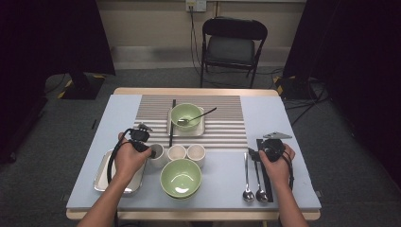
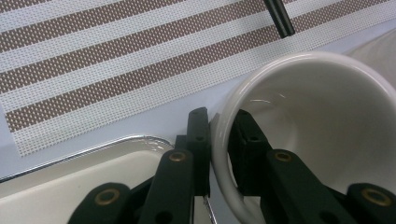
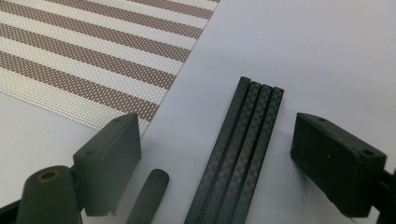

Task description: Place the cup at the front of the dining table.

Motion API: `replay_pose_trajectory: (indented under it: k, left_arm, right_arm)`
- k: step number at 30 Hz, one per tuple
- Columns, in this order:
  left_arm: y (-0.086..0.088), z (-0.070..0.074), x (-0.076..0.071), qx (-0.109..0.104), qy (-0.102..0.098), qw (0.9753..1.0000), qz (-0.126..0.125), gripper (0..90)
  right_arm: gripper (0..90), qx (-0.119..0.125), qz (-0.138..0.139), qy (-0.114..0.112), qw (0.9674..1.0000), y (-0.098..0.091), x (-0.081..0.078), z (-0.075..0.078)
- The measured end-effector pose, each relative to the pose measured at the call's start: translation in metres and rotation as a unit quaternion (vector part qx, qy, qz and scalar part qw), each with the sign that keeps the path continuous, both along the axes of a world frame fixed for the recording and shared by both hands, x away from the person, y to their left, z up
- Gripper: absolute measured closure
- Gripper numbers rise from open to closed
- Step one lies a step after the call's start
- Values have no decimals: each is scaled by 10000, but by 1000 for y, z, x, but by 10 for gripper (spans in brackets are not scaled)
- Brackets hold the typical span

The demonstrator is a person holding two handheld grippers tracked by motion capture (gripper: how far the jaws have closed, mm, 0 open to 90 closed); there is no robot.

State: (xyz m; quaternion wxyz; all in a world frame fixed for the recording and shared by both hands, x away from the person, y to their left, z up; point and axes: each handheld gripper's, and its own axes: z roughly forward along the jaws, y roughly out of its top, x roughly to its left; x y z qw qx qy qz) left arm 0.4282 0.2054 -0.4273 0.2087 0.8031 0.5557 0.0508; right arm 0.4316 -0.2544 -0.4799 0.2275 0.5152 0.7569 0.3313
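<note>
My left gripper pinches the rim of a white cup, with one jaw outside the wall and one inside. The cup leans toward the camera at the near left edge of the striped placemat. My right gripper stands open low over a row of black chopsticks on the blue-grey cloth. One pad sits on each side of them, without touching. A spoon handle's tip lies just inside the left pad.
A metal tray lies under my left hand. Two more white cups and a green bowl stand beside the held cup. Another green bowl with a spoon sits on a plate beside black chopsticks. Two spoons lie left of my right hand.
</note>
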Motion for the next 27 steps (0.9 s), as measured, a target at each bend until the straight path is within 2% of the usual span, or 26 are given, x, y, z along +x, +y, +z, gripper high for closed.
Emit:
replay_pose_trajectory:
  k: [8,13,16,27]
  left_arm:
    - [6,0,3,-247,133,9995,109,802]
    - [11,1,4,-413,101,9989,216,805]
    - [16,5,4,-642,66,9974,311,806]
    - [26,17,4,-706,-85,9967,401,808]
  right_arm:
    - [150,2,0,0,10000,0,0,0]
    - [150,3,-1,-1,10000,0,0,0]
    - [150,1,0,0,10000,0,0,0]
    - [150,1,-1,0,10000,0,0,0]
